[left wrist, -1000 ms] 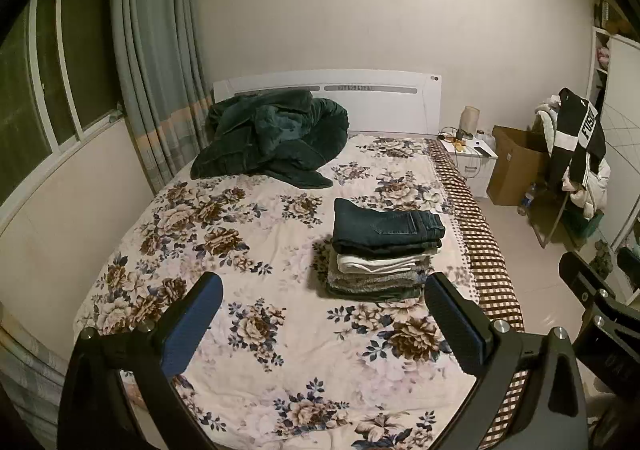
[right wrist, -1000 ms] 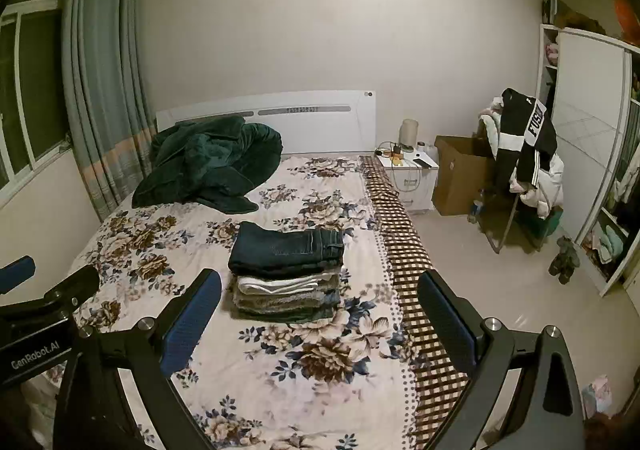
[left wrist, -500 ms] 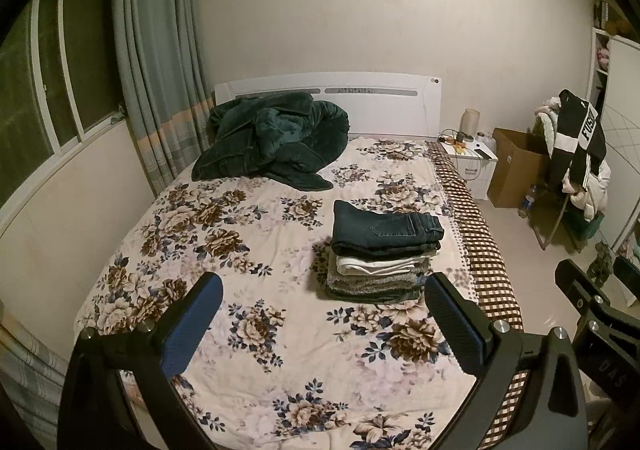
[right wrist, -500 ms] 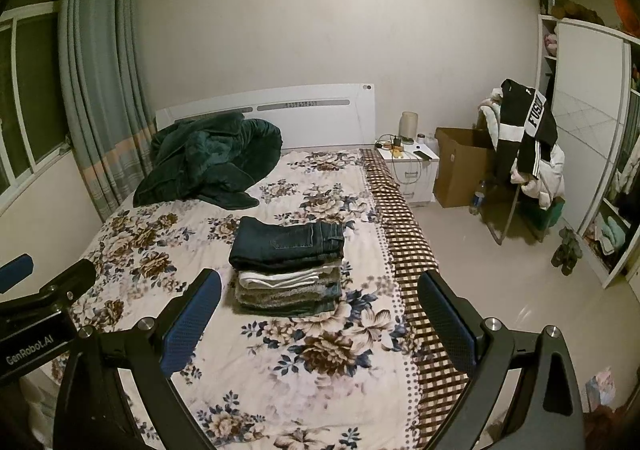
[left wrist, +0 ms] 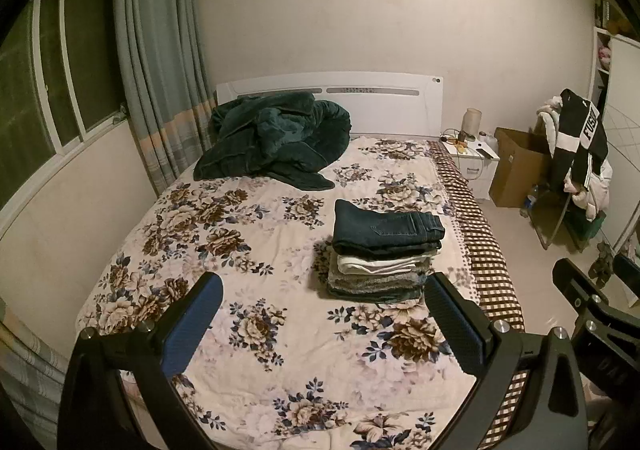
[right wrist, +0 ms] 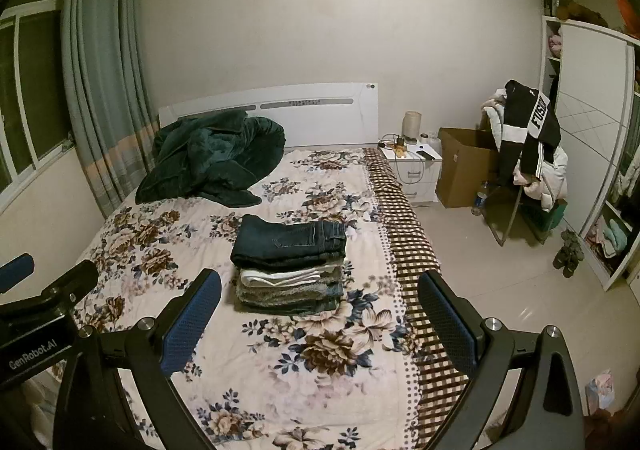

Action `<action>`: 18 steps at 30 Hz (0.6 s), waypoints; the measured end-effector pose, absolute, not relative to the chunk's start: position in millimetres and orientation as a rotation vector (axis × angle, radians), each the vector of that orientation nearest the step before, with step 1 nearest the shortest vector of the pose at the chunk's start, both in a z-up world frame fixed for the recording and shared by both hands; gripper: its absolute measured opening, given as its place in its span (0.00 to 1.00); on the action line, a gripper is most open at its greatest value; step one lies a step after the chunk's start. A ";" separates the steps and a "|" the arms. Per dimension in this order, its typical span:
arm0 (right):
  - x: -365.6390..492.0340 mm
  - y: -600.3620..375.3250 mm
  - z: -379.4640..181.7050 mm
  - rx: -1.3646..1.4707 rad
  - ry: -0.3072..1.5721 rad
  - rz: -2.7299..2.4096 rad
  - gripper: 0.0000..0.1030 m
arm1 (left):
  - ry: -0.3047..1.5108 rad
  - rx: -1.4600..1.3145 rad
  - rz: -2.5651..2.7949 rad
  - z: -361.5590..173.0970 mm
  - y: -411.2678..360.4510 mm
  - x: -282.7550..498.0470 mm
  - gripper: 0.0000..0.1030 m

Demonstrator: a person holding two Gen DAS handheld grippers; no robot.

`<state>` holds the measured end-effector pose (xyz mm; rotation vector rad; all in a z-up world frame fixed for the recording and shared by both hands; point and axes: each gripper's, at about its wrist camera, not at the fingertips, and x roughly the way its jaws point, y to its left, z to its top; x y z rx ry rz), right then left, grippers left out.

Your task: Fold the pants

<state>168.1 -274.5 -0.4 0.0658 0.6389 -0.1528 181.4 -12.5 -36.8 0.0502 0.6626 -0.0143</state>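
Both grippers are hanging over the foot end of the bed with the floral cream bedspread (left wrist: 248, 250) — the left gripper (left wrist: 320, 324) is spread wide with nothing between its blue-padded fingers (left wrist: 192, 324), and the right gripper (right wrist: 318, 320) is gaping just the same, holding nothing. The folded dark blue denim pants (right wrist: 288, 242) are sitting on top of a neat stack of folded white and grey clothes (right wrist: 290, 290), toward the bed's right side near the brown checkered edge. A crumpled dark green blanket (left wrist: 276, 137) is lying up by the white headboard (right wrist: 272, 105) — well apart from the stack.
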 end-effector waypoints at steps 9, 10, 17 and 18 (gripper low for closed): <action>168.8 -274.4 -2.9 0.065 0.643 -0.150 0.97 | 0.663 0.049 -0.012 -36.5 -13.2 180.8 1.00; 168.6 -274.1 -2.8 0.066 0.644 -0.151 0.97 | 0.662 0.050 -0.012 -37.2 -13.5 180.9 1.00; 168.8 -274.3 -4.8 0.064 0.646 -0.148 0.97 | 0.660 0.051 -0.011 -37.1 -11.3 180.1 1.00; 168.8 -274.4 -4.8 0.064 0.648 -0.147 0.97 | 0.658 0.053 -0.006 -37.1 -11.5 180.3 1.00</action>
